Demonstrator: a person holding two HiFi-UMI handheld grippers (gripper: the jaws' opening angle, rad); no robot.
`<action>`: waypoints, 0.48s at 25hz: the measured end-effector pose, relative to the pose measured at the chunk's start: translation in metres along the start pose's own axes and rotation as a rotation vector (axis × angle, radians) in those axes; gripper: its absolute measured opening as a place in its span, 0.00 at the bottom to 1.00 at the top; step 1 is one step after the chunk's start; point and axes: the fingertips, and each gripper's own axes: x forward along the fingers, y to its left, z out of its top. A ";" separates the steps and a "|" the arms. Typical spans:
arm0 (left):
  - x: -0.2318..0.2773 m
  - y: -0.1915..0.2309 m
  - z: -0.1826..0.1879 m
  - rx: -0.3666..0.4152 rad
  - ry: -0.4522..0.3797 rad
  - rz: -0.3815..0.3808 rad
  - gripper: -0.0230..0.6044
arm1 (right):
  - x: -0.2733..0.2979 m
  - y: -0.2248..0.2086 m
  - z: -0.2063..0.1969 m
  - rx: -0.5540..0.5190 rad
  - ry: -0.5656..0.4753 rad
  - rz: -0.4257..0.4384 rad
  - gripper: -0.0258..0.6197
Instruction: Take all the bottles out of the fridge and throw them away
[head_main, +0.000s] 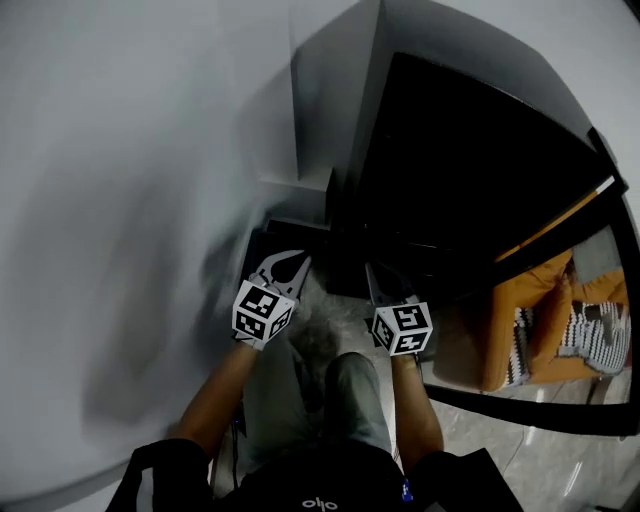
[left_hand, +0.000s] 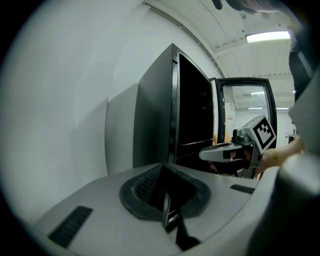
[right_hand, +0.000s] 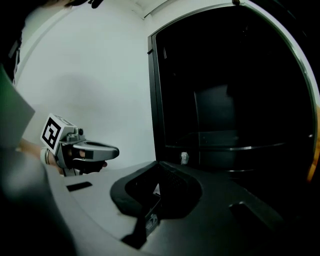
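My left gripper (head_main: 290, 265) and right gripper (head_main: 377, 275): jaws closed, nothing held. Tall black fridge (right_hand: 225, 100) upright, dead ahead; right gripper looks nearer its dark front.

We note the fridge (head_main: 470, 150) ahead of the left gripper (head_main: 290, 263) and right gripper (head_main: 379, 277): glossy black front, smooth matt grey side.

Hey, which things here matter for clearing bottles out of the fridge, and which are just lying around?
For the job: fridge, left tongs, right tongs; no bottles visible.
Lying about: orange sofa, striped cushion.
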 end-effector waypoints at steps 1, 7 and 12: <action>-0.006 -0.004 0.012 -0.009 0.013 -0.004 0.04 | -0.007 0.002 0.014 0.007 0.011 0.002 0.05; -0.040 -0.028 0.106 -0.036 0.055 -0.015 0.04 | -0.043 0.020 0.104 0.015 0.070 0.027 0.05; -0.072 -0.060 0.190 -0.053 0.084 -0.012 0.04 | -0.087 0.037 0.183 0.038 0.098 0.039 0.05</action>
